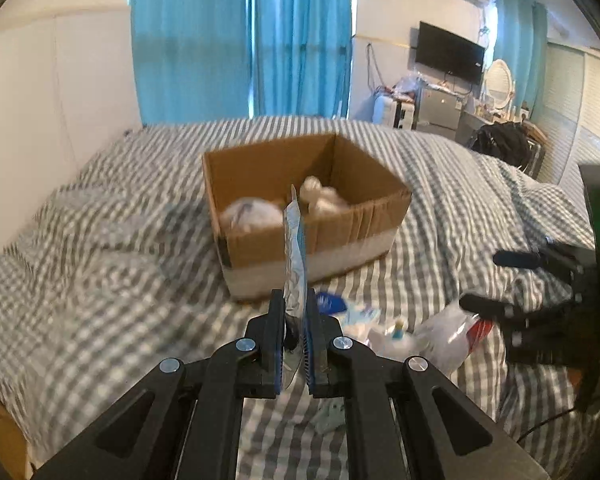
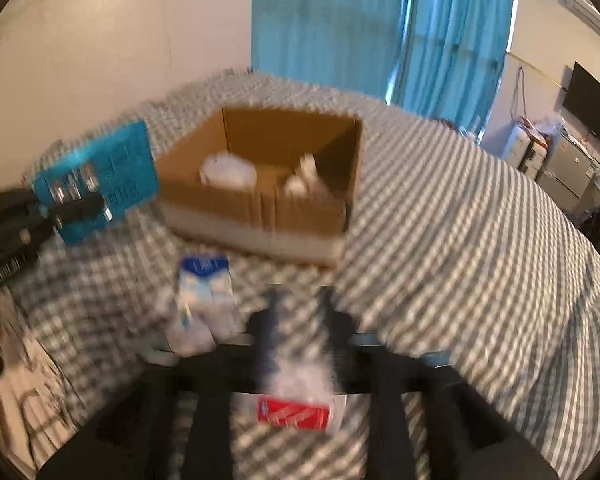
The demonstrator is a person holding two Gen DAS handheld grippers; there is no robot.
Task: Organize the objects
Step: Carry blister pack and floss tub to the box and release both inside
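The left gripper [image 1: 294, 312] pinched a blue foil packet [image 1: 296, 256] upright, near the cardboard box [image 1: 260, 240] on the striped bed [image 1: 100, 280]. The right gripper [image 2: 300, 300] was blurred; it seemingly hovered spread over a clear bag [image 2: 296, 408].

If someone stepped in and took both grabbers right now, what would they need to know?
Left gripper: shut on the blue packet, held upright in front of the cardboard box.
Right gripper: low over the clear bag with a red label; the view is too blurred to tell whether it is open or shut.
Done: two white bundles already lie in the box.
Left: drop the blue packet in, then the clear bag and the blue-and-white packs lying on the striped bed.
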